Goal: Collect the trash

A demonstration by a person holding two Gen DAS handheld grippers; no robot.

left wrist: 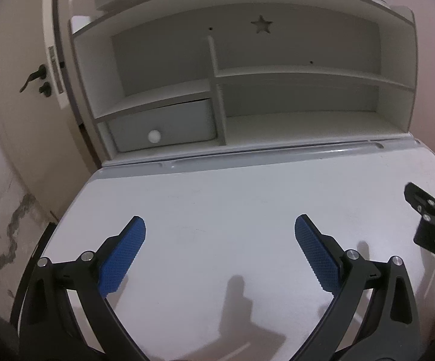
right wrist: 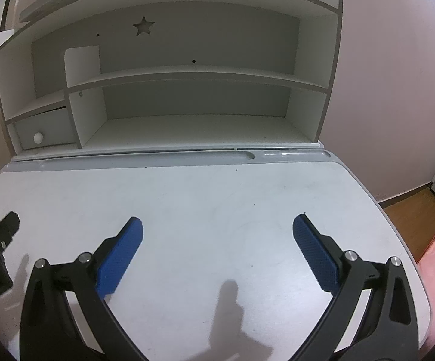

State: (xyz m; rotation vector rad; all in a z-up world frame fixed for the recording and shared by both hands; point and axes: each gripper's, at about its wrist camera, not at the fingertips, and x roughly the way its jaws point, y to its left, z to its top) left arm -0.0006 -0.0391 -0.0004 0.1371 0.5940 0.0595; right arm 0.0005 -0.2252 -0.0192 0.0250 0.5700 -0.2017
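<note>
Both grippers hover above the white bench [left wrist: 217, 198], side by side and pointed toward the shelf unit [left wrist: 241, 69] that stands along the bench's far edge. The left gripper [left wrist: 220, 252] is released: its blue ribbed pads [left wrist: 121, 258] stand wide apart with only bare bench top between them, and it sits nearer the shelf unit's drawer end. The right gripper [right wrist: 217, 252] is likewise spread wide and grasping nothing, its blue pads [right wrist: 313, 255] apart over the bench, on the side of the shelf unit's long open compartments. Each gripper shows at the edge of the other's view: the right one's black finger enters the left wrist view from the right edge, and the left one's black finger enters the right wrist view from the left edge, so the two are near but apart.

No trash can be made out in either view; the bench top in front of the shelf unit shows only faint scuffs and the grippers' shadows.

The shelf unit has a star-shaped cutout [left wrist: 261, 24] in its back panel and a small grey drawer [left wrist: 163, 128] with a round white knob [left wrist: 153, 136] at its lower left. A grey grooved strip [right wrist: 169, 158] runs between the shelf unit and the bench top. Left of the shelf unit is a door with a dark handle [left wrist: 34, 78]; right of it, a pale pink wall [right wrist: 392, 90] and wooden floor [right wrist: 410, 219].
</note>
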